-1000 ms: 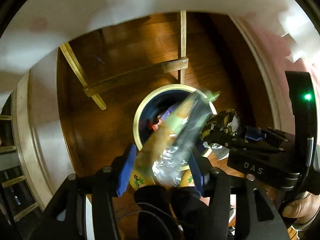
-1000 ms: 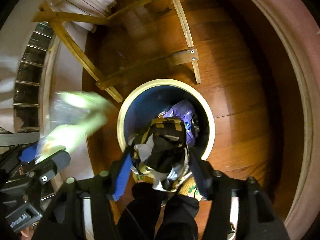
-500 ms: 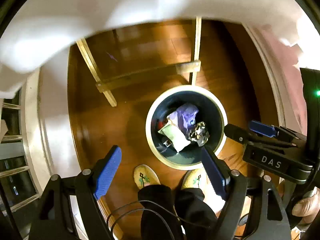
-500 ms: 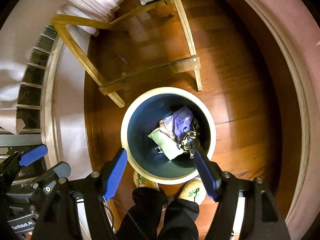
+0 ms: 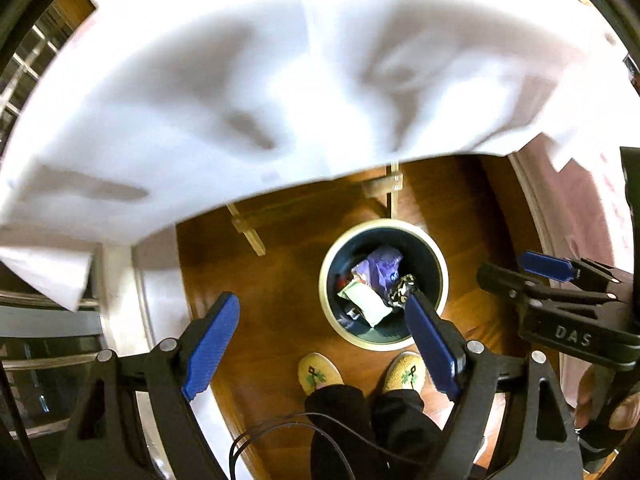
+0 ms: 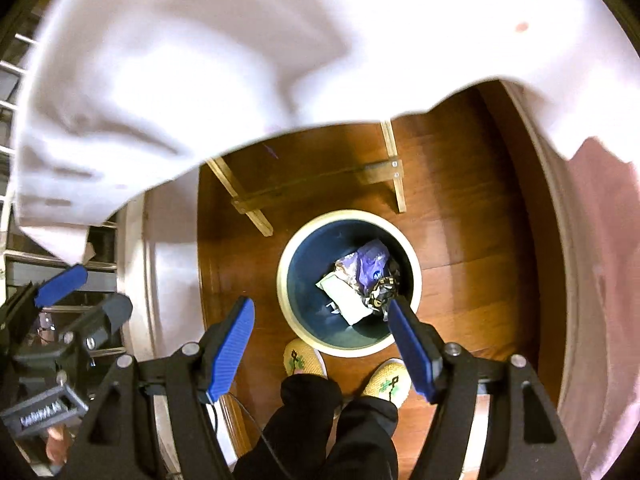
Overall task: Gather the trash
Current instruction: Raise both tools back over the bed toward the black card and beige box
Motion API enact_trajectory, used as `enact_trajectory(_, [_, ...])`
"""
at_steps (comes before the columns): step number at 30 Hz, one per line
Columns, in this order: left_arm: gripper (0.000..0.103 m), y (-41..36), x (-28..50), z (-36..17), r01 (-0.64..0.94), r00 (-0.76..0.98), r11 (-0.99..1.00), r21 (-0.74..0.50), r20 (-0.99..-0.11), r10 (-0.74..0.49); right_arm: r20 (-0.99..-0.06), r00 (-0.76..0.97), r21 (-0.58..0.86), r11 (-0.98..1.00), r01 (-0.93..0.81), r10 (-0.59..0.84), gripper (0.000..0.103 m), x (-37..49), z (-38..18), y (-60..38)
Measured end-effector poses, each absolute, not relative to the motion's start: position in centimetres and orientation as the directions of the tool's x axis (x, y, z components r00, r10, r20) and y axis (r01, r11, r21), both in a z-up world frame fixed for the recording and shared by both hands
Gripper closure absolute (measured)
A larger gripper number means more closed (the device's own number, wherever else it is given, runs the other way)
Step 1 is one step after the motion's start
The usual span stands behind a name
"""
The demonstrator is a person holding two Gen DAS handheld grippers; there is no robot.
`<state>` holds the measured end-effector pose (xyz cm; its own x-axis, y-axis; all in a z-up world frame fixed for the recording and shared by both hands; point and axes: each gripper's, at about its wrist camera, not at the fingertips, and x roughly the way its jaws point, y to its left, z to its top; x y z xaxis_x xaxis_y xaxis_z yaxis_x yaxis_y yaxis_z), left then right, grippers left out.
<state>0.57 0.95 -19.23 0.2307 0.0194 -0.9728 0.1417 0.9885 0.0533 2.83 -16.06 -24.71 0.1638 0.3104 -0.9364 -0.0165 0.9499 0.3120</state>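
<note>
Right wrist: wrappers in bin, below empty gripper.

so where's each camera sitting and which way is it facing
Left wrist: on the left gripper, looking steeply down at the bin on the wood floor; its open blue fingers, the person's slippers, dark trouser legs and the right gripper at right show.
Right wrist: on the right gripper, also looking down at the bin; its open fingers, slippers, legs and the left gripper at left show.
Shared: bin with wrappers, white cloth overhead, wooden frame.
</note>
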Motion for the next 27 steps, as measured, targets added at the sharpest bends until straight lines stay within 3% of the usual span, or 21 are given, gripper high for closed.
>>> enact_trajectory(15, [0.019,0.5,2.0,-2.1,0.19,0.398,0.977,0.101,-0.917,0.018,-0.888,0.296,0.333,0.936,-0.114,0.352,0.033,1.8,-10.8,-17.0])
enact_trajectory(27, [0.019,0.5,6.1,5.4,0.238,0.506,0.949,0.208,-0.86,0.062,-0.831,0.43,0.319,0.935,-0.154,0.354,0.033,6.1,-4.0,-17.2])
